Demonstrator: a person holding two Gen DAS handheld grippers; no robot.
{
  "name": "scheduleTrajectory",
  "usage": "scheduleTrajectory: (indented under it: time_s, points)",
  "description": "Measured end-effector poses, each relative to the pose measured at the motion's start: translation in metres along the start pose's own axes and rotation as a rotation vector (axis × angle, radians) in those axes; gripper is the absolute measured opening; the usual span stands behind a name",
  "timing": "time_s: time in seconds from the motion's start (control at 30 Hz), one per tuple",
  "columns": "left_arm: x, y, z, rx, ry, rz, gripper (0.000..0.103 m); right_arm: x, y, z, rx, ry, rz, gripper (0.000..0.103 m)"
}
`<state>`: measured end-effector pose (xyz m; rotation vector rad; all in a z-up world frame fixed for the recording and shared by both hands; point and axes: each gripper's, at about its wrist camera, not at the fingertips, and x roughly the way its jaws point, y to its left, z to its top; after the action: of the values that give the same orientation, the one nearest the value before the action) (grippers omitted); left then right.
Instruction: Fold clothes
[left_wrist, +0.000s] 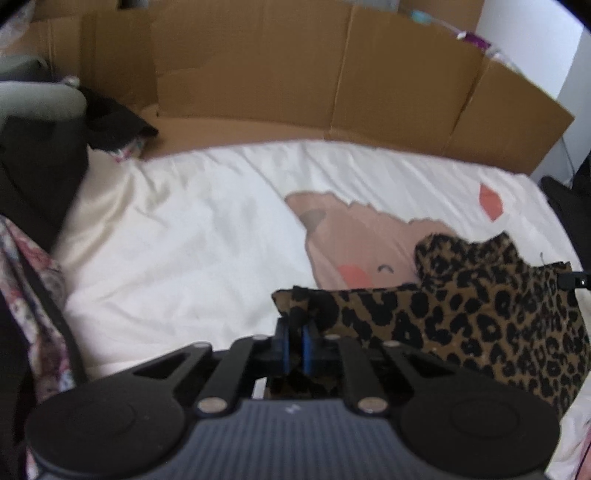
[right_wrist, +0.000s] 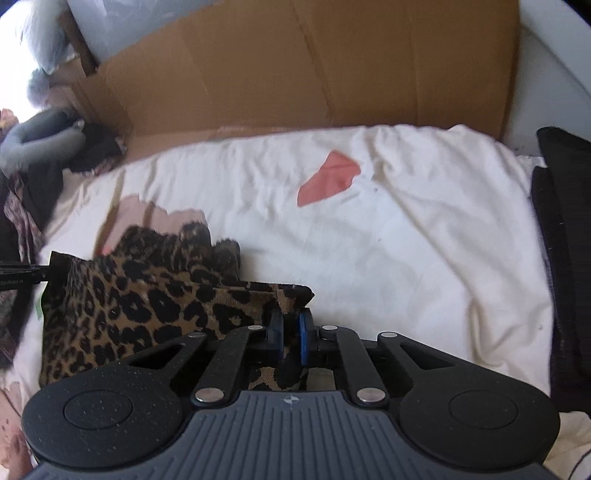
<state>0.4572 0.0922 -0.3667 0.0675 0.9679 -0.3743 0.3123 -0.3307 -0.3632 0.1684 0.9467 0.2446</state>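
A leopard-print garment hangs slack between my two grippers above a white bedsheet. My left gripper is shut on the garment's left corner, with cloth pinched between its blue pads. In the right wrist view the same leopard-print garment stretches off to the left. There my right gripper is shut on its right corner. The tip of the other gripper shows at the left edge of that view, at the cloth's far corner.
Brown cardboard stands as a wall behind the bed. The sheet carries a pink animal print and a red patch. Dark and floral clothes pile at the left. A black cushion lies at the right edge.
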Motion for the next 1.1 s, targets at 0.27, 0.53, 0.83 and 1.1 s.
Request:
scheduleTrajectory:
  time_s: [0.27,0.53,0.83,1.1]
  points:
    - [-0.048,-0.003,0.015,-0.021,-0.076,0.000,0.007,-0.045,0.006,0.008,0.044,-0.091,0.022,0.005]
    - [-0.073,-0.011,0.031,-0.007,-0.127,0.016,0.007,-0.068,0.008,0.017,0.055,-0.141,0.025,0.005]
    - [-0.051,-0.013,0.045,-0.021,-0.070,0.054,0.007,-0.048,0.007,0.036,0.029,-0.109,0.006,0.005]
    - [-0.004,-0.001,0.036,-0.026,0.031,0.057,0.007,-0.008,0.006,0.039,-0.009,-0.010,-0.036,0.005]
